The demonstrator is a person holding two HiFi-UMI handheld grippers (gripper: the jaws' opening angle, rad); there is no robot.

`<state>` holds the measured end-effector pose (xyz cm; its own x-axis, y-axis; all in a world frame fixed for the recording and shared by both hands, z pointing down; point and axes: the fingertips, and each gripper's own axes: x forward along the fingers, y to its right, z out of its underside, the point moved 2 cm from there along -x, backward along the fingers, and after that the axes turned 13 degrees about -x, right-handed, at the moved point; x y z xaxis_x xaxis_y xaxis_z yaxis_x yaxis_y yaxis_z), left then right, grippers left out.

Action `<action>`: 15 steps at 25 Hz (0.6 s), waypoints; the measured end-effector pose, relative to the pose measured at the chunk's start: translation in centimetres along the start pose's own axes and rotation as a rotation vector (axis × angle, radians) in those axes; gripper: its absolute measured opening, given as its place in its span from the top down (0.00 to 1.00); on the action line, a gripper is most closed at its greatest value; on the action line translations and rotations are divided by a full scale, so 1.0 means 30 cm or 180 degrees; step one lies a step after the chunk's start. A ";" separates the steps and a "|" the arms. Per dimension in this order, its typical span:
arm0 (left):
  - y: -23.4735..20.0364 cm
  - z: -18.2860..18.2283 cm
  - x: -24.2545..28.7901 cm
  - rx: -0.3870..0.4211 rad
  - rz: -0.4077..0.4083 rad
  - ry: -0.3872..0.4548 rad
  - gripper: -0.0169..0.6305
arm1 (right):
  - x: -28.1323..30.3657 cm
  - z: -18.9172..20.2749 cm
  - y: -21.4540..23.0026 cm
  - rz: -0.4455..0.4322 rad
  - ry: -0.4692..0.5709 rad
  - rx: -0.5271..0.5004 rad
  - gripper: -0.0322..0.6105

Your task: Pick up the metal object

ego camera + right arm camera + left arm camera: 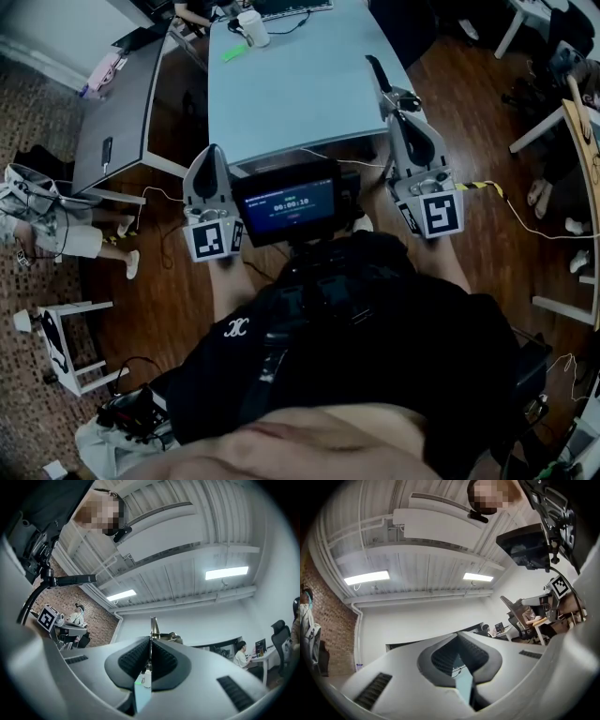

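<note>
right gripper (150,643) jaws are clamped on the thin metal object (152,625), left gripper (457,638) jaws pinched together on nothing. I'd grip firm and lift slow and level over the surface (300,94)

The head view looks steeply down onto the table (300,89). Both gripper views tilt upward, sharing the ceiling (422,569).

Pale blue surface (309,103) is wide open mid and right; only a white mug (252,28) and green strip (234,52) sit far left.

Dim head view; bright ceiling lights (366,577) glare in fisheye-warped gripper views.
</note>
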<state>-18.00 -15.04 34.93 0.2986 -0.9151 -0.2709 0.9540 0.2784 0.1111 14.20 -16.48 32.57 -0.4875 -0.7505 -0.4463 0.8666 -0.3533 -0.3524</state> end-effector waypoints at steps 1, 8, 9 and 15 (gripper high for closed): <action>-0.022 0.003 -0.054 -0.0016 -0.0005 0.0004 0.96 | -0.028 -0.025 -0.042 0.0013 -0.0021 0.0007 0.98; -0.037 0.009 -0.367 -0.0204 0.0056 -0.0169 0.96 | -0.258 -0.193 -0.262 0.0098 -0.0167 0.0103 0.98; -0.024 0.003 -0.393 -0.0210 0.0079 -0.0170 0.96 | -0.285 -0.211 -0.271 0.0111 -0.0183 0.0102 0.98; 0.025 -0.059 -0.501 -0.0229 0.0141 -0.0123 0.96 | -0.400 -0.294 -0.272 0.0218 -0.0237 0.0154 0.98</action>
<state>-21.74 -0.57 37.41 0.3408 -0.9116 -0.2300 0.9397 0.3380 0.0528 12.03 0.32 33.55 -0.4192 -0.8125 -0.4050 0.9026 -0.3250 -0.2822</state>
